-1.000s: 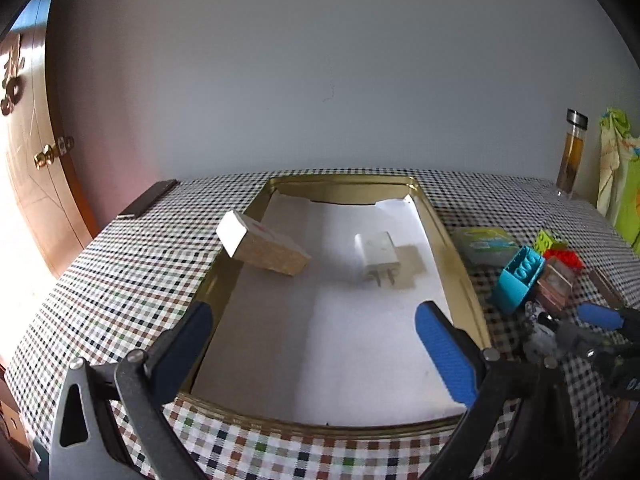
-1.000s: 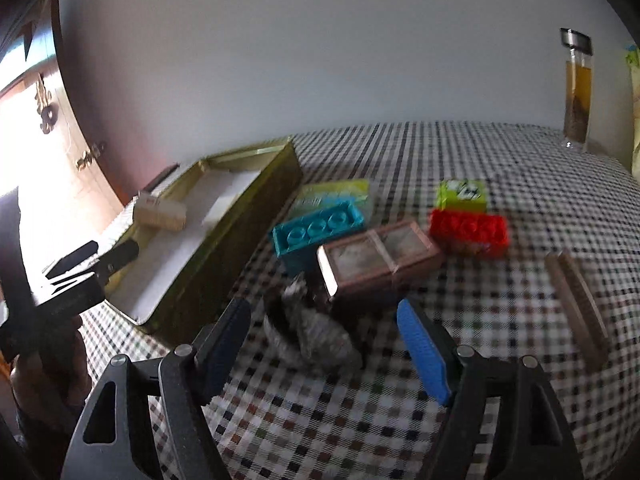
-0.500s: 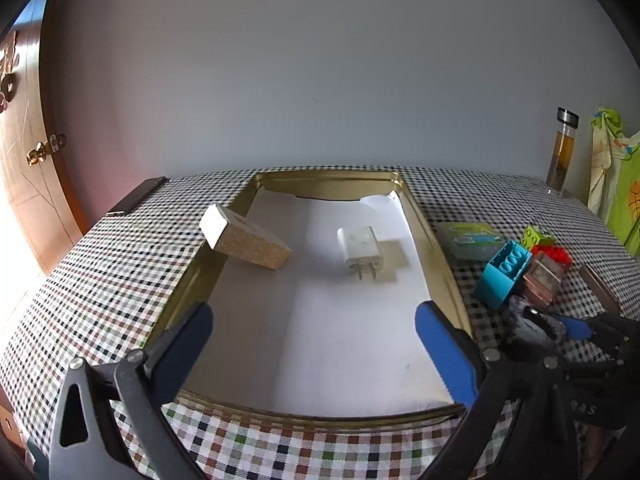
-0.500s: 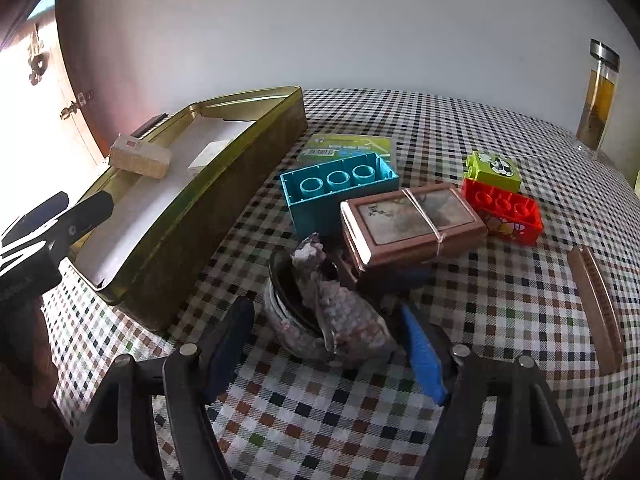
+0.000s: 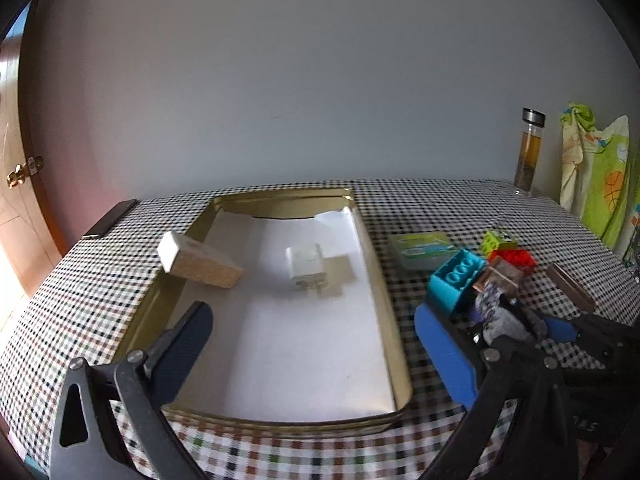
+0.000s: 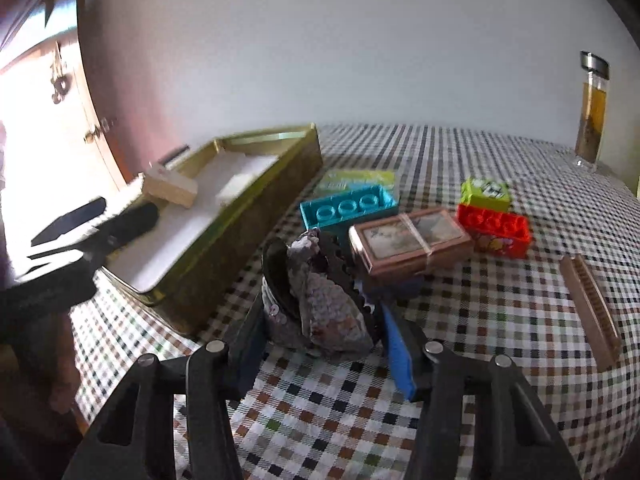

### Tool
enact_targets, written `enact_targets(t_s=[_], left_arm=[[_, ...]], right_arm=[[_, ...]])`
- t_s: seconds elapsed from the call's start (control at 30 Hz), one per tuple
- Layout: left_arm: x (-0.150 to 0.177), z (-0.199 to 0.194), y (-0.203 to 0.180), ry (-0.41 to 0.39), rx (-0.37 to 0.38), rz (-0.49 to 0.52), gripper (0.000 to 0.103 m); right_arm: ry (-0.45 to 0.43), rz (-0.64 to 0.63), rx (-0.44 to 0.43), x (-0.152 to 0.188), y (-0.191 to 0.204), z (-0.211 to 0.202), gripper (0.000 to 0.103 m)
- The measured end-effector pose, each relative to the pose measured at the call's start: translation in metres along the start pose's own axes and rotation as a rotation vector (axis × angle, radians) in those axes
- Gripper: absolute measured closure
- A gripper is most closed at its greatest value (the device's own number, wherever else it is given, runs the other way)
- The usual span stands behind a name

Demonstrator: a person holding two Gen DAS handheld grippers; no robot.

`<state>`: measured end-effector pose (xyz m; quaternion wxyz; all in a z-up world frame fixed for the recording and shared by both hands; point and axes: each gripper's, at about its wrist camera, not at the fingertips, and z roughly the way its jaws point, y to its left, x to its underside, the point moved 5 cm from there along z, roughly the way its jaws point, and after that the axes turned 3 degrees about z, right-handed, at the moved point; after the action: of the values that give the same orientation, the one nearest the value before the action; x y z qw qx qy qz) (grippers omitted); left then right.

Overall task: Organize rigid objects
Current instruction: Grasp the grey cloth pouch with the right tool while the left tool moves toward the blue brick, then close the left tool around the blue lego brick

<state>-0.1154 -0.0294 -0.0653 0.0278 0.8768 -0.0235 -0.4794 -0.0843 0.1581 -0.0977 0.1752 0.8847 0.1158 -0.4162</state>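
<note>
Sequinned grey, the clip lies lengthwise between the right gripper, whose jaws have just been closing onto it, right of the tin; the left gripper gapes empty.

tin: charger inside | blocks right of tin | bottle behind
</note>
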Motion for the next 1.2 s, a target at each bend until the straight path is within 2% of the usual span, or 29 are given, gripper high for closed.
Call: enact_targets(t_s=[0.17,0.5,0.67,0.77,0.87,0.9,0.97,1.0,1.03,1.07,1.2], left_arm=[[-0.002,0.006,-0.02,0.006,0.022,0.026,0.0],[-0.01,0.011,-0.068,0.011,0.087,0.092,0.0],[-0.014,0.023,-0.093,0.028,0.123,0.133,0.0],[-0.019,0.034,-0.101,0.042,0.133,0.147,0.001],[-0.024,0.046,-0.11,0.06,0.172,0.167,0.009],[-0.026,0.051,-0.111,0.067,0.165,0.171,0.015],[-0.027,0.061,-0.114,0.092,0.183,0.181,0.017],[-0.027,0.065,-0.117,0.106,0.197,0.185,0.021],[-0.025,0.069,-0.117,0.12,0.201,0.185,0.03],[-0.024,0.072,-0.119,0.131,0.206,0.19,0.032],[-0.025,0.075,-0.123,0.122,0.226,0.198,0.031]], right_arm=[[-0.077,0.047,0.04,-0.005,-0.017,-0.017,0.048],[-0.108,0.128,0.172,-0.011,-0.062,-0.026,0.048],[-0.105,0.169,0.19,-0.01,-0.08,-0.028,0.048],[-0.106,0.199,0.169,-0.011,-0.087,-0.029,0.048],[-0.101,0.22,0.155,-0.012,-0.093,-0.028,0.048],[-0.104,0.221,0.153,-0.012,-0.093,-0.029,0.048],[-0.107,0.218,0.154,-0.011,-0.092,-0.03,0.048],[-0.109,0.217,0.154,-0.011,-0.092,-0.03,0.048],[-0.11,0.217,0.155,-0.009,-0.09,-0.031,0.048],[-0.11,0.217,0.154,-0.009,-0.089,-0.032,0.048],[-0.109,0.213,0.157,-0.009,-0.09,-0.031,0.047]])
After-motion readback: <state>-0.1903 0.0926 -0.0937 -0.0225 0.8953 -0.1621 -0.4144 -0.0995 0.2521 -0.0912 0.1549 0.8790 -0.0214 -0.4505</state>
